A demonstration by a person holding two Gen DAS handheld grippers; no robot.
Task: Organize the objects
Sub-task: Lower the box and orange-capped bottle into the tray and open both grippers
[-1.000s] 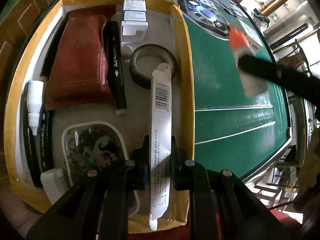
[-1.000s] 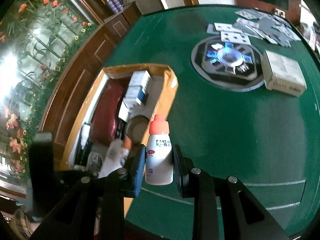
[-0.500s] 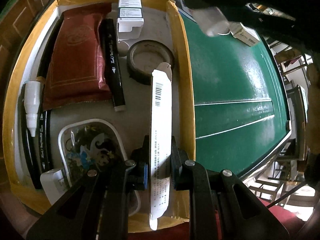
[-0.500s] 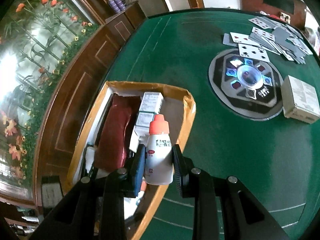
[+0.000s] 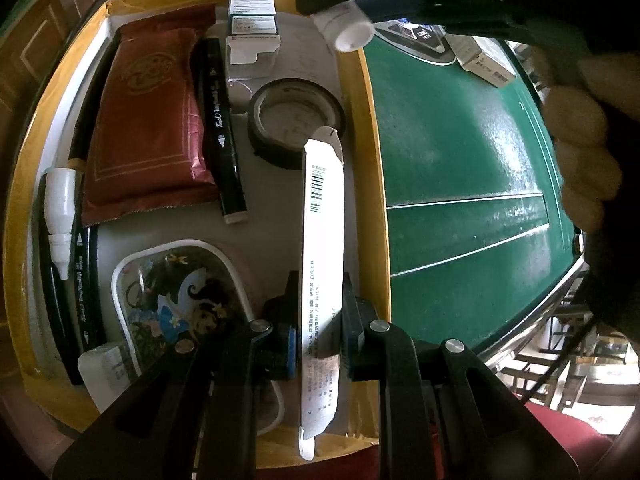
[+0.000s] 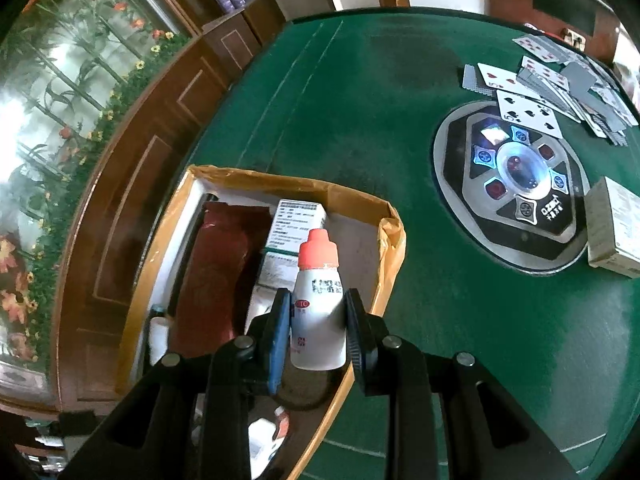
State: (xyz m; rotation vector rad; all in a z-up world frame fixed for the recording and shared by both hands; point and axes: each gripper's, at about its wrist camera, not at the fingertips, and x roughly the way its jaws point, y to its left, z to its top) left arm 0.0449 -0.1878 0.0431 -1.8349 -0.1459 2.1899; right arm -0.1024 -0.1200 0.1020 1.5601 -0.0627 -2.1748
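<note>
So, nearest the cameras: a long flat white carton (image 5: pixel 322 240) is clamped in the left claw (image 5: pixel 318 328) over the near right side of the cardboard box (image 5: pixel 372 168), not let go yet. A small white bottle with an orange cap (image 6: pixel 319 300) is pinched in the right claw (image 6: pixel 318 320), held above the box's far right corner. The box is already pretty full: red pouch (image 5: pixel 150 120), black marker (image 5: pixel 220 128), tape roll (image 5: pixel 296 120), a patterned case (image 5: pixel 176 296), small medicine boxes (image 5: pixel 252 20). Farther out on the green bench (image 6: pixel 440 320), a pale box (image 6: pixel 614 232) and scattered playing cards (image 6: pixel 552 80) are left. Looks mostly done, guessing.
</note>
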